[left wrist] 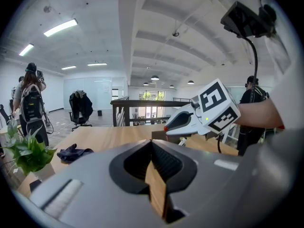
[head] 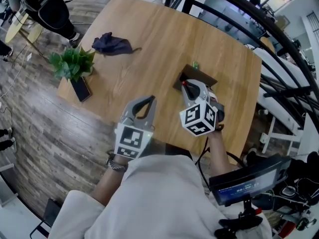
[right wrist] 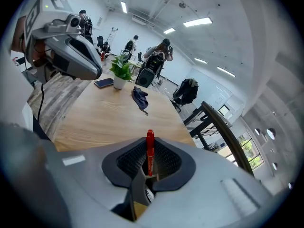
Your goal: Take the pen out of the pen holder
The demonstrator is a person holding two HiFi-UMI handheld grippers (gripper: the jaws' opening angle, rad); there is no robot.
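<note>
Red pen (right wrist: 149, 151) — one only, clamped between the jaws of the right gripper (right wrist: 147, 169), red cap poking out past the pads. From the head view, seen at that gripper's nose, right over the near edge of the single dark pen holder (head: 202, 77); cannot tell whether clear of it. One small green thing (head: 195, 63) at the holder's far side, too small to name.

Two grippers in all. Left gripper (left wrist: 152, 144) with jaw tips pressed together and nothing between — held beside the right one, apart from pen and holder.

Elsewhere on the wooden table (head: 149, 49): one potted plant (head: 74, 63), one phone (head: 80, 88) just beside it, one crumpled dark blue cloth (head: 112, 44).
</note>
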